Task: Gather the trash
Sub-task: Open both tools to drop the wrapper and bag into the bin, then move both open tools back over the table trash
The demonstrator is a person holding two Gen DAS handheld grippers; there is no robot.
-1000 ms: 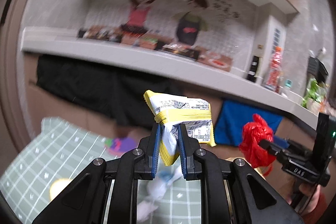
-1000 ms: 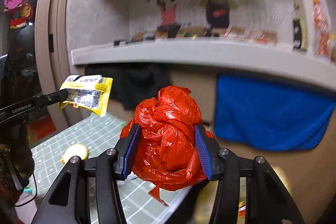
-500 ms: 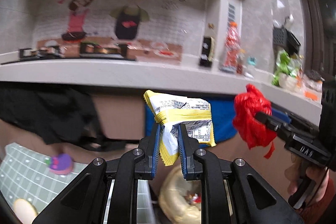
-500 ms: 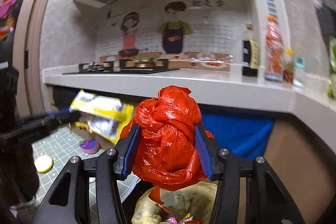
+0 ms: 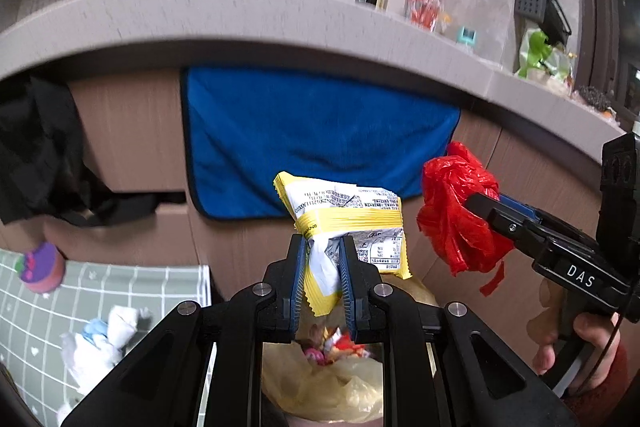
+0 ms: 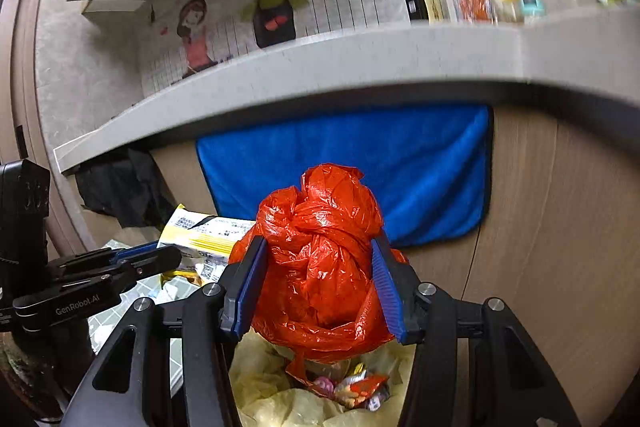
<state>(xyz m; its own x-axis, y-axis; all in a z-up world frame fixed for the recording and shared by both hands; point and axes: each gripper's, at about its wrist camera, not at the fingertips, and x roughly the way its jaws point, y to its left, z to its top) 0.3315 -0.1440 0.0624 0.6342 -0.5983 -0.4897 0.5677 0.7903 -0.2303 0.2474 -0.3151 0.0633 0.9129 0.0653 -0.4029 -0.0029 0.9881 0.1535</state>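
Below, yellow bin liner (image 6: 280, 403) holds wrappers (image 6: 352, 387) — left gripper (image 5: 322, 275) pinches snack packet (image 5: 348, 215), right gripper (image 6: 320, 287) red bag (image 6: 320, 259).

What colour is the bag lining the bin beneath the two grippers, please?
Pale translucent yellow; the bin bag shows best in the right wrist view.

A yellow-and-white printed snack wrapper (image 5: 344, 223) and a glossy red plastic bag (image 6: 320, 259) were held between blue-padded black grippers above a pale yellow bin liner (image 6: 280, 403). Behind them hung a bright blue towel (image 5: 316, 135), beside a green mat with a white grid (image 5: 120, 291).
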